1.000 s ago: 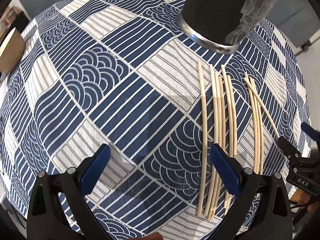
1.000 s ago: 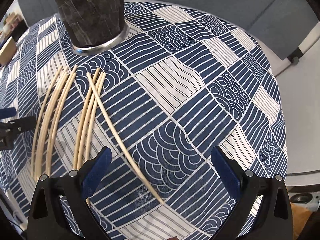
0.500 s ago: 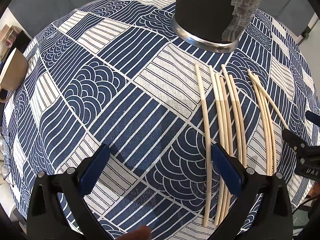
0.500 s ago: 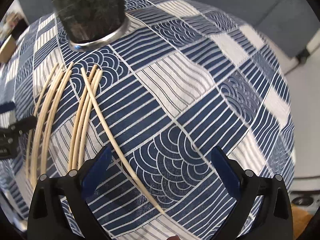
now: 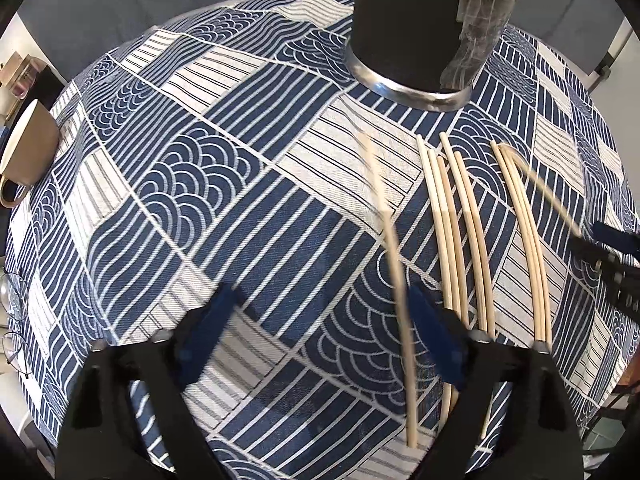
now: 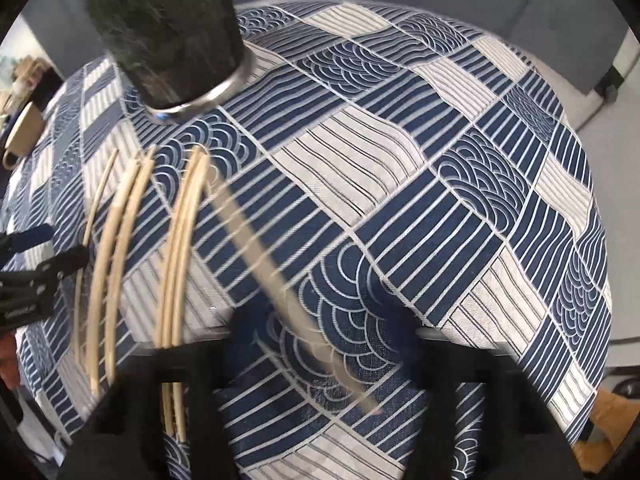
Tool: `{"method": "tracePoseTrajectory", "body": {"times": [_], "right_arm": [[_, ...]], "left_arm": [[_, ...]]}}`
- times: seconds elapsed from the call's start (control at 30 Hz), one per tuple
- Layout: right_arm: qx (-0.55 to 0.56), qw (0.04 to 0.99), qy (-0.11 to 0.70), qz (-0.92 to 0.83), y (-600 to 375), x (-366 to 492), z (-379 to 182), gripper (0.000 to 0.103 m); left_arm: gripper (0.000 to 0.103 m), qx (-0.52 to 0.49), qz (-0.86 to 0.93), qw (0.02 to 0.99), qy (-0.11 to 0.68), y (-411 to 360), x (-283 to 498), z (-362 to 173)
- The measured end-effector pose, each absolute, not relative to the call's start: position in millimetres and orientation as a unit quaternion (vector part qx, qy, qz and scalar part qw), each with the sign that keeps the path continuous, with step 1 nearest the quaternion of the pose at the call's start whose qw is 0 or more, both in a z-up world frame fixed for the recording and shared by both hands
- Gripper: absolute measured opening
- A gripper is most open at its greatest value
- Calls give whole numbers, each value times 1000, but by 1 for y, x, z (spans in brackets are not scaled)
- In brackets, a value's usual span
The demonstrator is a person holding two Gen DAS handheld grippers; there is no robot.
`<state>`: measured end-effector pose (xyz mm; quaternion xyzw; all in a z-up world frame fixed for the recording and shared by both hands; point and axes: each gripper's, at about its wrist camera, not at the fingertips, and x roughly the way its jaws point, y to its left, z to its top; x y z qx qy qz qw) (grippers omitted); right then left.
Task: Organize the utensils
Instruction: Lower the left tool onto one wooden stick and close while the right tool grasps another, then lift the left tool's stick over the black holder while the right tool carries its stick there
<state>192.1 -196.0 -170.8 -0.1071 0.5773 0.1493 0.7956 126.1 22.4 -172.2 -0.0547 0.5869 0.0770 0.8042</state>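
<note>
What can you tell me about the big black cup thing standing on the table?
The black holder is a tall, dark, round container with a shiny silver metal ring around its base. It stands upright on the blue and white patterned tablecloth, at the far side, just beyond the tips of the pale wooden chopsticks, which lie close to it without clearly touching. Its top is cut off in both views, so what is inside cannot be seen. In the right wrist view its surface looks scratched or wrapped in clear plastic.

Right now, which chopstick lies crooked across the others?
The single chopstick between the right gripper jaws: it slants diagonally, while the other chopsticks lie side by side.
</note>
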Motion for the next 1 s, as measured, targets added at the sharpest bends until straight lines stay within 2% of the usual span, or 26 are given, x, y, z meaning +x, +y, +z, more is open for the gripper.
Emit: {"method": "tracePoseTrajectory", "body": {"times": [0.03, 0.07, 0.1, 0.17, 0.23, 0.57, 1.0], "right_arm": [[-111, 794, 577, 156, -195, 191, -170, 18], [-119, 793, 575, 162, -193, 191, -170, 11], [-125, 793, 574, 163, -192, 190, -170, 7], [-132, 792, 574, 162, -192, 188, -170, 5], [-130, 787, 580, 166, -193, 187, -170, 5], [-42, 788, 584, 189, -217, 180, -143, 4], [-22, 829, 508, 233, -210, 192, -68, 5]], "left_arm": [[70, -52, 72, 806, 586, 24, 125, -171], [56, -50, 68, 807, 584, 25, 123, -169], [48, -46, 61, 809, 583, 26, 121, -167], [18, -49, 56, 808, 585, 33, 120, -165], [6, -59, 49, 805, 588, 41, 117, -166], [5, -107, 53, 792, 599, 73, 103, -160], [5, -82, 54, 842, 531, 77, 126, -84]]}}
